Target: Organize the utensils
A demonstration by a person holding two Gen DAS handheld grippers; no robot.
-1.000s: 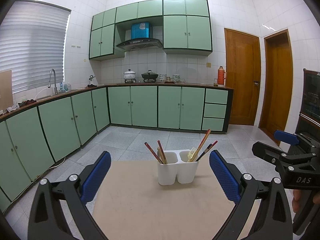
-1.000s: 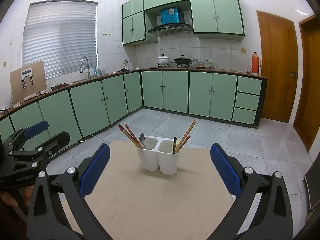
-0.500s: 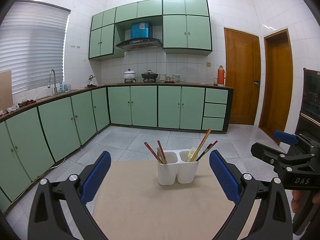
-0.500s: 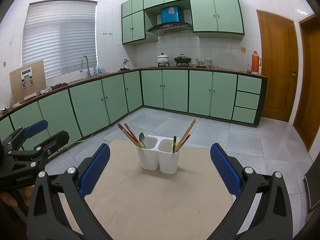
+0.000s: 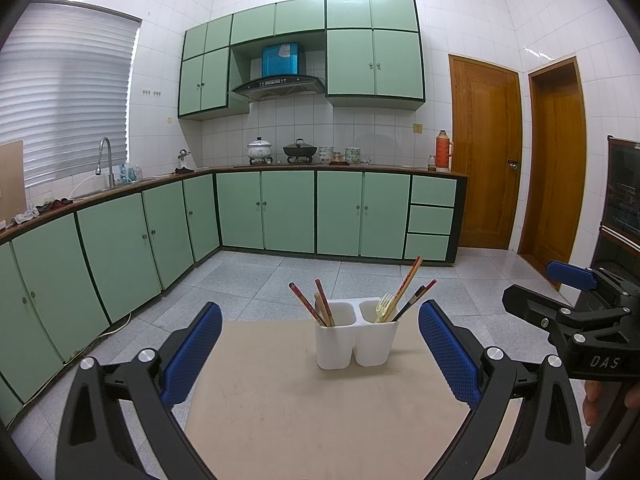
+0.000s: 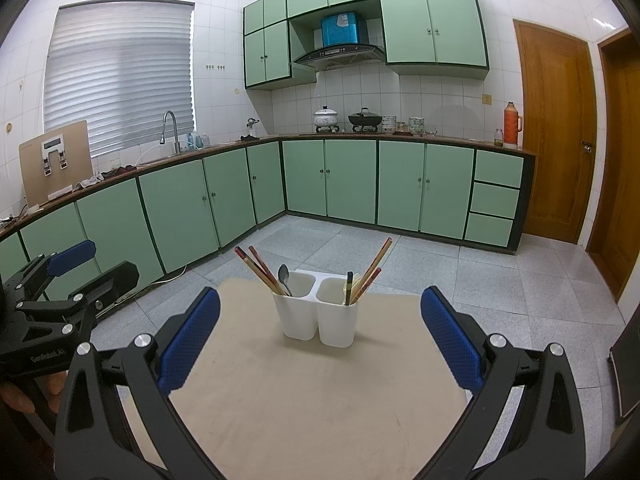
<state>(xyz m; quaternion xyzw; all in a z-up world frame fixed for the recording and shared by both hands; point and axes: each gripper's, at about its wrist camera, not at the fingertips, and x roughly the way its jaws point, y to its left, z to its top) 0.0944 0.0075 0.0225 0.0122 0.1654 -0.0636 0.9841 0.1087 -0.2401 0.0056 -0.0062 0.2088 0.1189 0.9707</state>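
Observation:
A white two-compartment utensil holder (image 5: 354, 338) (image 6: 318, 316) stands near the far edge of a beige table (image 5: 320, 408) (image 6: 312, 392). Its left cup holds red chopsticks (image 5: 308, 306) (image 6: 260, 270) and a metal spoon (image 6: 284, 276). Its right cup holds a pale fork (image 5: 384, 306), chopsticks (image 5: 408, 284) (image 6: 374, 268) and a dark utensil (image 6: 349, 286). My left gripper (image 5: 320, 350) is open and empty, short of the holder. My right gripper (image 6: 320, 336) is open and empty, also short of it. Each gripper shows at the side of the other's view: the right gripper (image 5: 576, 312), the left gripper (image 6: 64, 292).
The table stands in a kitchen with green base cabinets (image 5: 280, 210), a sink and tap (image 6: 170, 132) on the left counter, pots (image 5: 298, 152) on the stove, and two wooden doors (image 5: 484, 156) on the right. A grey tiled floor (image 6: 480, 276) lies beyond the table.
Both views have shifted only very slightly. Both grippers stay open and the utensils stay in the holder.

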